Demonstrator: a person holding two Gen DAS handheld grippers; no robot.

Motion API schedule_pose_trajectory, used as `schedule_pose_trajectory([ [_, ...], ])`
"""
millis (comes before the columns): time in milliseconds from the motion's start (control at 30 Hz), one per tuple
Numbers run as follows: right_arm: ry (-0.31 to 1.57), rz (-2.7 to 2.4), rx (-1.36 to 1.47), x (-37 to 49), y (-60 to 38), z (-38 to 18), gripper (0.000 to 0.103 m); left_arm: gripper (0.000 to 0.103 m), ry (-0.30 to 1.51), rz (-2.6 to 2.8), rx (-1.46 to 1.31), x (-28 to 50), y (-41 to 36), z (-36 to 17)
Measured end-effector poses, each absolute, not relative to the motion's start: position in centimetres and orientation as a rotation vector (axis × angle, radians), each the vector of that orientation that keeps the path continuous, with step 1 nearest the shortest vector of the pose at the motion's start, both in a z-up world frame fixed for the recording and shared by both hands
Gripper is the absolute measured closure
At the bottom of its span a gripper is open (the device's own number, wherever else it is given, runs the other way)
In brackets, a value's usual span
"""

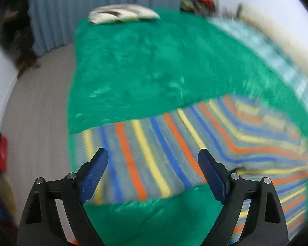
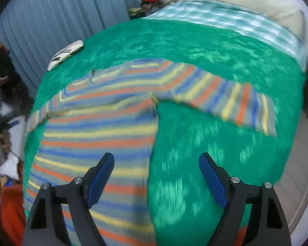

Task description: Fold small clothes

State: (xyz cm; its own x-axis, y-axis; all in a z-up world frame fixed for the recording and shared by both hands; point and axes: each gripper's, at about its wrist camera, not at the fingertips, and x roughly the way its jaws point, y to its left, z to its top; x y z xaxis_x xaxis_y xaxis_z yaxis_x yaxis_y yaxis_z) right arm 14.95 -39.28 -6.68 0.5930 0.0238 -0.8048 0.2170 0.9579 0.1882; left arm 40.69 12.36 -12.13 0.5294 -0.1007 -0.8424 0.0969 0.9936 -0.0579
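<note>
A small striped sweater (image 2: 104,123), grey with blue, orange and yellow stripes, lies spread flat on a green fuzzy blanket (image 2: 195,47), both sleeves stretched out sideways. In the left wrist view its left sleeve (image 1: 145,155) runs across just beyond my left gripper (image 1: 153,157), which is open and empty above it. My right gripper (image 2: 156,162) is open and empty, hovering over the sweater's right side edge, with the right sleeve (image 2: 236,106) farther ahead. Both views are motion-blurred.
A folded white-and-dark garment (image 1: 121,13) lies at the blanket's far corner and also shows in the right wrist view (image 2: 65,53). A checked sheet (image 2: 225,20) and cream pillow (image 2: 246,2) lie beyond. Grey floor (image 1: 39,112) runs left of the bed; blue curtains (image 2: 57,14) hang behind.
</note>
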Motion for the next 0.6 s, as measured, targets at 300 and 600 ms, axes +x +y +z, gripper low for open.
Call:
schedule_pose_trajectory([
  [300, 1.113, -0.109, 0.288, 24.9, -44.1, -10.0, 0.020, 0.019, 1.118, -0.237, -0.018, 35.2, 11.6, -12.3],
  [600, 1.210, 0.175, 0.467, 5.8, -37.3, -10.4, 0.020, 0.038, 1.390, -0.601, -0.109, 14.0, 10.6, -14.1],
])
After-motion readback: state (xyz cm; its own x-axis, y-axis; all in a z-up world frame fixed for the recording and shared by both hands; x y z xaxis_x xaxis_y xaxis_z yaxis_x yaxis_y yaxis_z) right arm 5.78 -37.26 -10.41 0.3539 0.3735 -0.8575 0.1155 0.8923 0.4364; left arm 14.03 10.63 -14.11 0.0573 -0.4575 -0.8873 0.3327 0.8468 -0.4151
